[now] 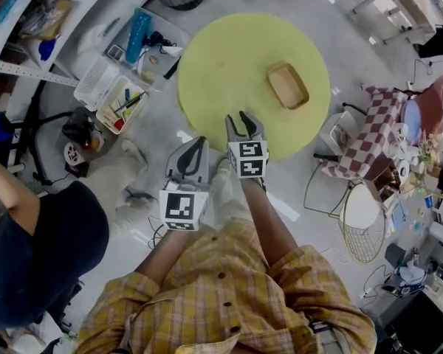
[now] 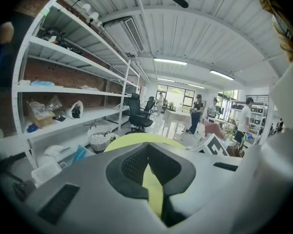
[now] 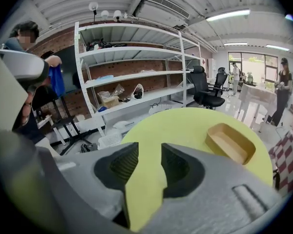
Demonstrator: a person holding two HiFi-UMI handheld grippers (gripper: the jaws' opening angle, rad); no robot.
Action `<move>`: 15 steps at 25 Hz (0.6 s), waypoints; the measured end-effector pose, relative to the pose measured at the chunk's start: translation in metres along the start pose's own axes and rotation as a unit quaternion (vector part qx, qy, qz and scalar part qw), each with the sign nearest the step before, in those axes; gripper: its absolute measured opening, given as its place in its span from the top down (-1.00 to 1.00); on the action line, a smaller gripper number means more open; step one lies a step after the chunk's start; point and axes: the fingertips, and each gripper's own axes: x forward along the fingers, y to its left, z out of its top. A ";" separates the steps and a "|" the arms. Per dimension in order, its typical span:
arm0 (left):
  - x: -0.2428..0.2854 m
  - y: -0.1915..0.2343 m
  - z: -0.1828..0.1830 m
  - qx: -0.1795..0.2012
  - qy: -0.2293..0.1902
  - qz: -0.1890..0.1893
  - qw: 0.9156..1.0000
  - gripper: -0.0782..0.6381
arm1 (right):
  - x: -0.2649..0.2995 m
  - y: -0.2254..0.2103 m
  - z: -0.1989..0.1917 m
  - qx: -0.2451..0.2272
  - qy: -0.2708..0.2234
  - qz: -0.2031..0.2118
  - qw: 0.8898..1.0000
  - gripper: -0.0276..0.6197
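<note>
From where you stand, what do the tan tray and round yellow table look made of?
The tan tray looks like pressed paper pulp or thin wood: matte brown, thin walls. The round table top seems matte yellow laminate or cloth: even colour, no glare.

tray on round table, right of centre, shelving left of table

Item 1: tray. Tan and shallow, rectangular with rounded corners and a low raised rim. Lies flat with its open side up, long axis slanted in the frame. Position: upper middle of the head view, right of centre; centre right of the right gripper view.

Item 2: desk. Round, with a plain yellow-green top. Carries the tray on its right half, well inside the edge.
</note>
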 end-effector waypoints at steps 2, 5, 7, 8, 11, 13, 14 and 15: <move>0.002 0.001 -0.003 -0.001 0.002 0.003 1.000 0.77 | 0.008 -0.001 -0.006 -0.002 0.006 0.001 1.000 0.49; 0.005 0.001 -0.005 0.001 0.006 0.000 1.000 0.77 | 0.017 -0.004 -0.015 -0.003 0.027 -0.001 1.000 0.49; 0.006 0.001 -0.006 0.001 0.008 0.000 1.000 0.77 | 0.022 -0.007 -0.019 -0.003 0.037 -0.002 0.999 0.49; 0.006 0.002 -0.008 0.001 0.009 0.000 1.000 0.77 | 0.026 -0.007 -0.020 -0.003 0.038 -0.001 0.999 0.49; 0.008 0.002 -0.012 -0.001 0.013 -0.001 1.000 0.77 | 0.036 -0.009 -0.025 0.000 0.043 0.004 0.999 0.49; 0.010 0.003 -0.014 -0.002 0.015 0.000 1.000 0.77 | 0.042 -0.012 -0.031 0.001 0.052 0.005 0.999 0.49; 0.010 0.003 -0.014 -0.002 0.016 0.001 1.000 0.77 | 0.046 -0.014 -0.034 0.001 0.057 0.005 0.998 0.49; 0.011 0.004 -0.014 -0.002 0.017 0.002 1.000 0.77 | 0.048 -0.015 -0.037 0.002 0.063 0.005 0.998 0.49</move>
